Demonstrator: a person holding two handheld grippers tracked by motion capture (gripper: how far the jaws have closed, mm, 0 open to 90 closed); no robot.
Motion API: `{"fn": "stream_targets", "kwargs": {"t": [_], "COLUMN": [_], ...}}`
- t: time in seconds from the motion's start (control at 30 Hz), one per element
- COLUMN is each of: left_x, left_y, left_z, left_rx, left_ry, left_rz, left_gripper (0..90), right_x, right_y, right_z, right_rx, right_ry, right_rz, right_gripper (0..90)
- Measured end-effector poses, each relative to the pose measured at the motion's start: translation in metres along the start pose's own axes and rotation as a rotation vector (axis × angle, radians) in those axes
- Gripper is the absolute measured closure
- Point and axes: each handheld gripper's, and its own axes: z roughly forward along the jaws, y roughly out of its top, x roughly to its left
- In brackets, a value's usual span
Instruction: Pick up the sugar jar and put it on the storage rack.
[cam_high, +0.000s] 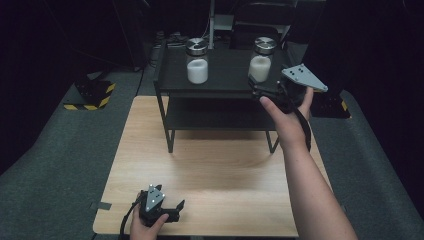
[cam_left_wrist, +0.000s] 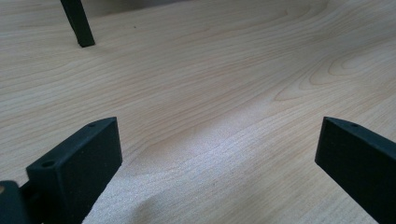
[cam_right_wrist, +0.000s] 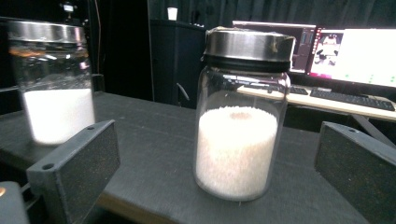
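Quickly, left to right. Left claw rests low at the near-left of the wooden desk, jaws spread wide with nothing between them; the left gripper view has bare wood grain between the two black jaws and a black shelf leg farther off. Black two-tier shelf stands at the far end of the desk. On its top tier sit two glass jars with metal lids, each part-filled with white granules: left jar and right jar, well apart. Right claw is held at the shelf's front right edge, just before the right jar, released and wide; in the right gripper view that jar stands upright between the jaw lines but farther back, pads not touching it.

Handling judgement: glass body is rigid, smooth, likely slippery, and breakable if dropped or knocked off the shelf. Granule fill sits in the lower half, so weight is probably moderate and low down, fairly stable upright. Best hold looks like the straight glass wall at about fill level, pads square on opposite sides. Avoid the steel lid: it may turn or lift. Jar looks nearly as wide as the jaw gap, so centre it before closing. Keep it upright.
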Motion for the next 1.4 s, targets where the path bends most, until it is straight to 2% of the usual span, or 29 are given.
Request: {"fn": "stream_targets", "kwargs": {"t": [0.23,0.63,1.3,1.4], "left_x": [0.000,0.000,-0.002,-0.002], "left_y": [0.000,-0.001,-0.001,-0.001], "left_z": [0.000,0.000,0.000,0.000], "left_rx": [0.001,-0.005,-0.003,-0.002], "left_ry": [0.001,-0.005,-0.004,-0.002], "left_rz": [-0.002,-0.016,-0.008,-0.006], "left_gripper": [0.8,0.8,0.8,0.8], "right_x": [0.000,0.002,0.003,0.004], "right_y": [-0.013,-0.043,-0.100,-0.109], "right_z": [-0.024,-0.059,-0.103,-0.110], "right_rx": [-0.038,-0.065,-0.022,-0.017], "right_ry": [0.033,0.068,0.094,0.096], "right_rz": [-0.003,-0.028,-0.049,-0.039], "right_gripper": [0.2,0.2,0.2,0.1]}}
